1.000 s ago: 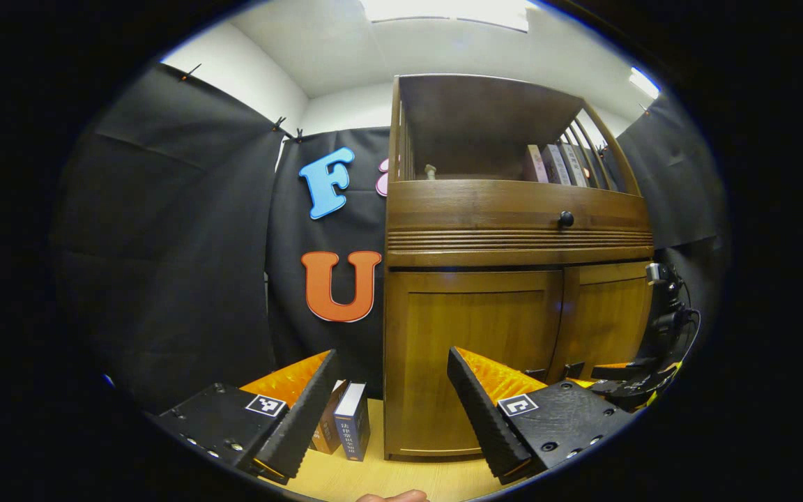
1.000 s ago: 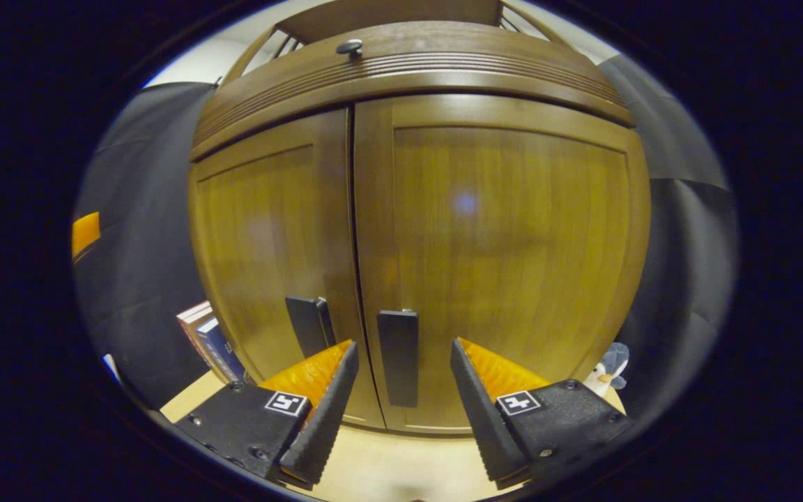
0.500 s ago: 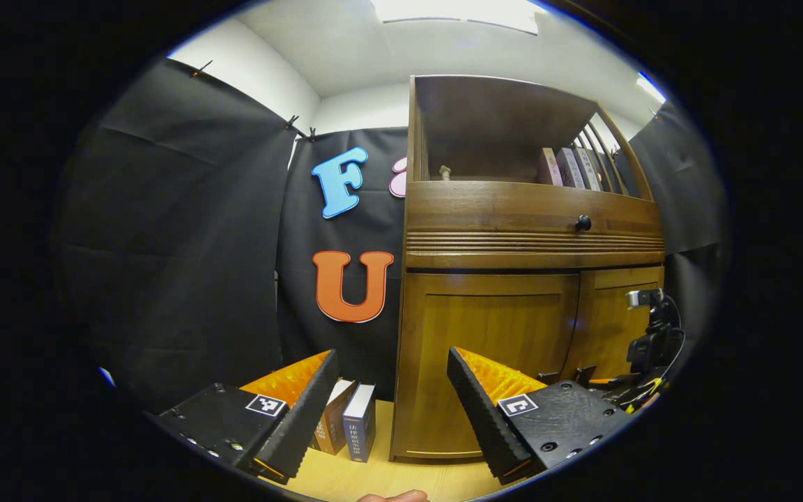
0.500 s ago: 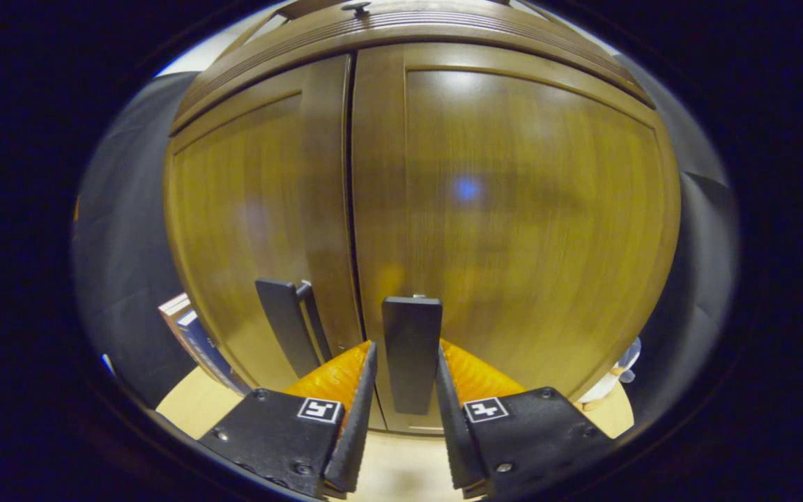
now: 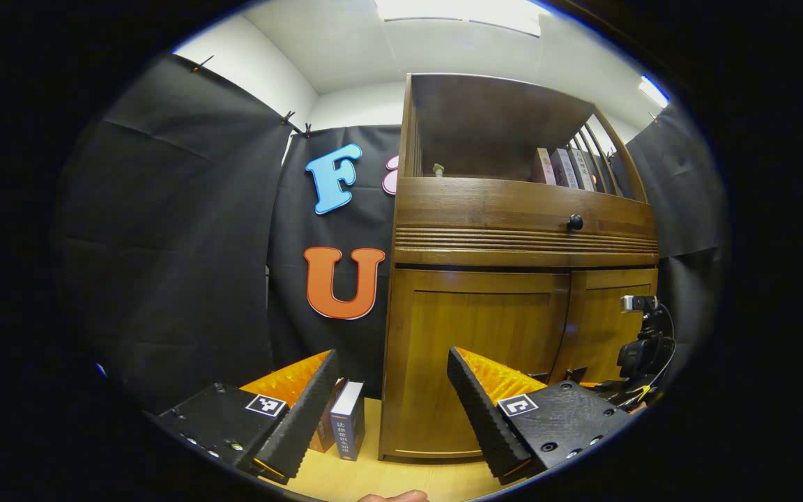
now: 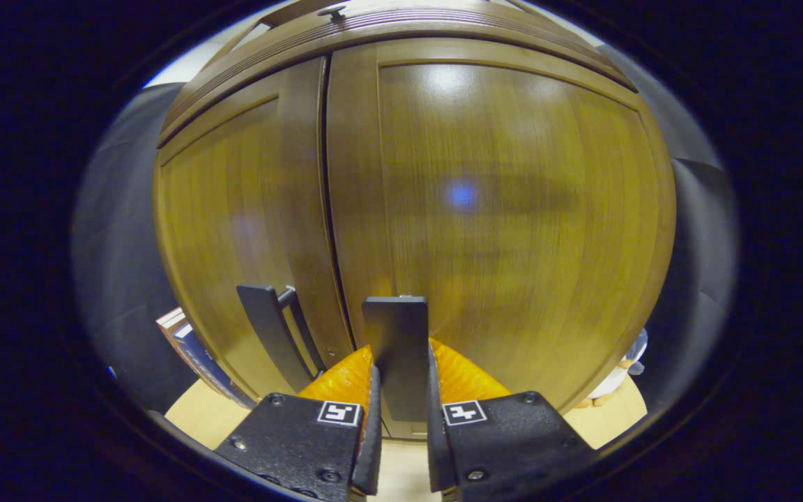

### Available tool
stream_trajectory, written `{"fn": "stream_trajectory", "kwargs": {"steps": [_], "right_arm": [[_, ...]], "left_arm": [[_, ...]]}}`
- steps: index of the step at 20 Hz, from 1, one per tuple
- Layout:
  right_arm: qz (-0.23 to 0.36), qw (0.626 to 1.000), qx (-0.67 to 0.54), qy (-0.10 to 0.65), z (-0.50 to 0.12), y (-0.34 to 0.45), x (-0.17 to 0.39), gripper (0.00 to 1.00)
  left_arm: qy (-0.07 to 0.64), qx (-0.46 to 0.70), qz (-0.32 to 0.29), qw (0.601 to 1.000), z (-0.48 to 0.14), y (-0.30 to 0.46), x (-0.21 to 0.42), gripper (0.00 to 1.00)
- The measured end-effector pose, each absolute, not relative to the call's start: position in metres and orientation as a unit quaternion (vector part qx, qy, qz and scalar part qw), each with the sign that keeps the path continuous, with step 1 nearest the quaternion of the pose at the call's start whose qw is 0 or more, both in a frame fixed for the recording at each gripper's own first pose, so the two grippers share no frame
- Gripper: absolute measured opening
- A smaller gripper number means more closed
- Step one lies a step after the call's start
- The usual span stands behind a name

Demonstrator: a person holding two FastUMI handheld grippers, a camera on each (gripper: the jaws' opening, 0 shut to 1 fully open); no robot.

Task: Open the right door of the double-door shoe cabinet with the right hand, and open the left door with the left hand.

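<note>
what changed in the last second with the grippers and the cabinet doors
The right gripper moved in and closed its fingers on the right door handle. The left gripper stayed open and off to the cabinet's left. Both doors remain shut, and the left door handle is untouched.
</note>
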State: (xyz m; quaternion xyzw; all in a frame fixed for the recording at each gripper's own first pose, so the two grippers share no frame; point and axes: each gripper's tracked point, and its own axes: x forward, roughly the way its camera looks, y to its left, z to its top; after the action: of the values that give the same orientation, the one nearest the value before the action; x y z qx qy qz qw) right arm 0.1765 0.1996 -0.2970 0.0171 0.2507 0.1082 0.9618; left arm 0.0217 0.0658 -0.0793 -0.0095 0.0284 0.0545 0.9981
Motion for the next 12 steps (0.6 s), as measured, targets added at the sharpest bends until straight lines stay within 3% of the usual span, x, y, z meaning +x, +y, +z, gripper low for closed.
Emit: {"fn": "stream_trajectory", "kwargs": {"steps": [9, 10, 12], "right_arm": [[0.124, 0.961, 0.026, 0.245, -0.292, 0.188, 0.142, 0.27], [0.126, 0.961, 0.024, 0.243, -0.29, 0.184, 0.135, 0.27], [0.129, 0.961, 0.025, 0.243, -0.285, 0.178, 0.121, 0.27]], "left_arm": [[0.03, 0.003, 0.017, 0.999, -0.079, 0.029, 0.02, 0.94], [0.025, 0.005, 0.013, 1.0, -0.077, 0.024, 0.019, 1.0], [0.024, 0.01, 0.004, 1.0, -0.078, 0.015, 0.017, 0.94]]}}
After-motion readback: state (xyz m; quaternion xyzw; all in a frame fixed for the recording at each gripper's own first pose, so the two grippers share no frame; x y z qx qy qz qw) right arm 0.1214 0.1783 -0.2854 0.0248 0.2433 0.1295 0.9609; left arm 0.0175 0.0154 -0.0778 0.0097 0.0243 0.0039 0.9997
